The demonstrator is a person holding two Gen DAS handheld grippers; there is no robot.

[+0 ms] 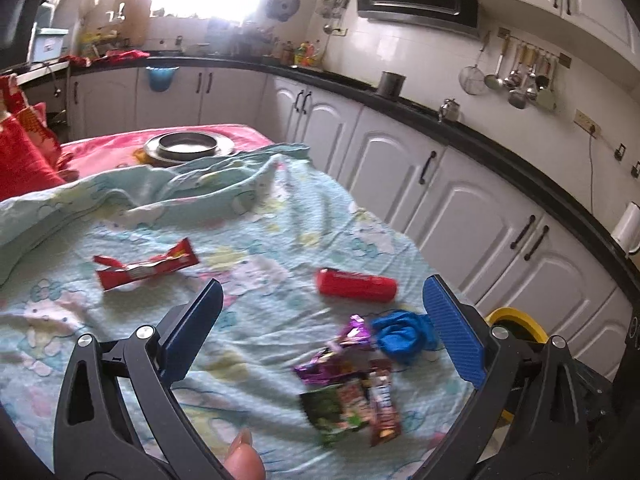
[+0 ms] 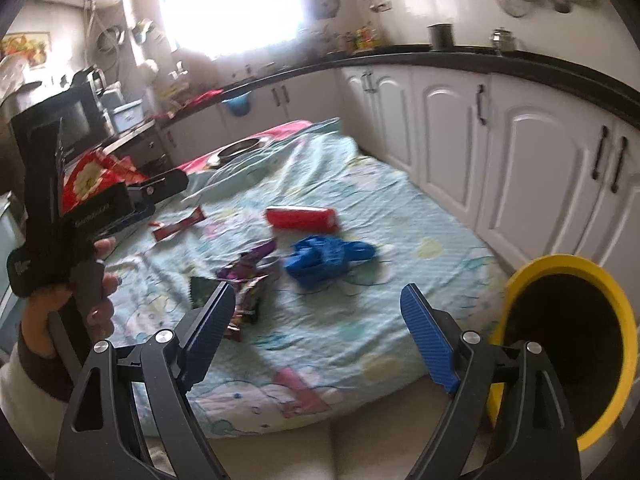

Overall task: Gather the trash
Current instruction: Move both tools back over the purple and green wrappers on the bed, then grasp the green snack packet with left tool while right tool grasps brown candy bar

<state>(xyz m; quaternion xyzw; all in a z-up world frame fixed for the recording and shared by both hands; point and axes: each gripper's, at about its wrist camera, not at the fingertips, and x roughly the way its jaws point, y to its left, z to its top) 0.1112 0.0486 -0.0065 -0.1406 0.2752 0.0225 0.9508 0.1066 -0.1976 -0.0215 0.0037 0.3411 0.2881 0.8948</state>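
Right tool agape, crumpled wrappers

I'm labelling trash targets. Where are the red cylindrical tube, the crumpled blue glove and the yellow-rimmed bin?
Red cylindrical tube (image 1: 356, 285): left wrist view, mid-body.
Crumpled blue glove (image 2: 326, 256): right wrist view, centre of the bunch.
Yellow-rimmed bin (image 2: 560, 262): right wrist view, upper rim.
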